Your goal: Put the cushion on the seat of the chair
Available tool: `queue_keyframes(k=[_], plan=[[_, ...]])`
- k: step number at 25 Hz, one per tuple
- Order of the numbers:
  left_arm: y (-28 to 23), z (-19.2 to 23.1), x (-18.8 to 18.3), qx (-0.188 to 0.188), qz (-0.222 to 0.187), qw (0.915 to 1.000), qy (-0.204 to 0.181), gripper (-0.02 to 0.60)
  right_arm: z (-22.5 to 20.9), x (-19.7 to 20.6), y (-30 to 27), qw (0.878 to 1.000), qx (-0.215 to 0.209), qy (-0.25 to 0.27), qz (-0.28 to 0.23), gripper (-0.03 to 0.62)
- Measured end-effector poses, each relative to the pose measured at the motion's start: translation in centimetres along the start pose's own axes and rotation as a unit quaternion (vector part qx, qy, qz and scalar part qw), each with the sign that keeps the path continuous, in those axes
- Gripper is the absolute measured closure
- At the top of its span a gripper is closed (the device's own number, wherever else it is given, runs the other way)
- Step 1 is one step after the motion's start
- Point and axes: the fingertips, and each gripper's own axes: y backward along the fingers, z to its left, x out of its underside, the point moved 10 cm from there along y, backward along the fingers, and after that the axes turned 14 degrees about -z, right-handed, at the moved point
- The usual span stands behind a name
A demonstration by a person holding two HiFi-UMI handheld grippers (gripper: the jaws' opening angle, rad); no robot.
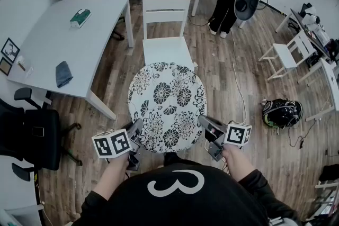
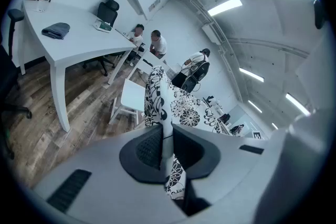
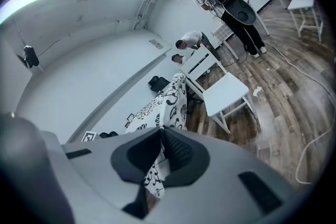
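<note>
Head view showed the cushion (image 1: pixel 167 106) held out flat before us, above the floor (image 1: pixel 228 82). Its far edge lapped over the front of the chair (image 1: pixel 165 53) seat, and we could not tell whether it touched. Our left hand-held gripper (image 1: pixel 135 128) was closed tight on the near left edge, our right hand-held gripper (image 1: pixel 204 124) on the near right edge. Both gripper views had patterned fabric pinched between the jaws. A worktop (image 1: pixel 58 45) stood left of the chair.

Large white "3" printed on person's black shirt (image 1: pixel 177 208); possibly part of longer print.
</note>
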Motion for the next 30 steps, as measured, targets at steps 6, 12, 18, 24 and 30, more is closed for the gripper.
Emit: queue_keyframes(k=[6, 12, 18, 24, 30], plan=[[0.3, -0.8, 0.7, 0.006, 0.004, 1.0000, 0.000, 0.541, -0.4, 0.5, 1.2, 1.000, 0.004, -0.014, -0.011, 0.573], [0.9, -1.6, 1.4, 0.007, 0.001, 0.9999, -0.009, 0.541, -0.5, 1.1, 2.6, 1.000, 0.000, -0.023, -0.021, 0.574], [1.7, -1.9, 2.0, 0.010, 0.002, 0.9999, -0.002, 0.541, -0.4, 1.8, 3.0, 0.998, -0.022, -0.046, -0.029, 0.572], [0.6, -1.6, 1.3, 0.008, 0.012, 0.9999, 0.000, 0.541, -0.8, 1.6, 2.1, 0.997, -0.033, -0.059, -0.034, 0.572], [-1.5, -2.6, 2.5, -0.002, 0.024, 0.9997, -0.004, 0.541, -3.6, 0.7, 2.3, 0.995, -0.035, -0.081, -0.039, 0.572]])
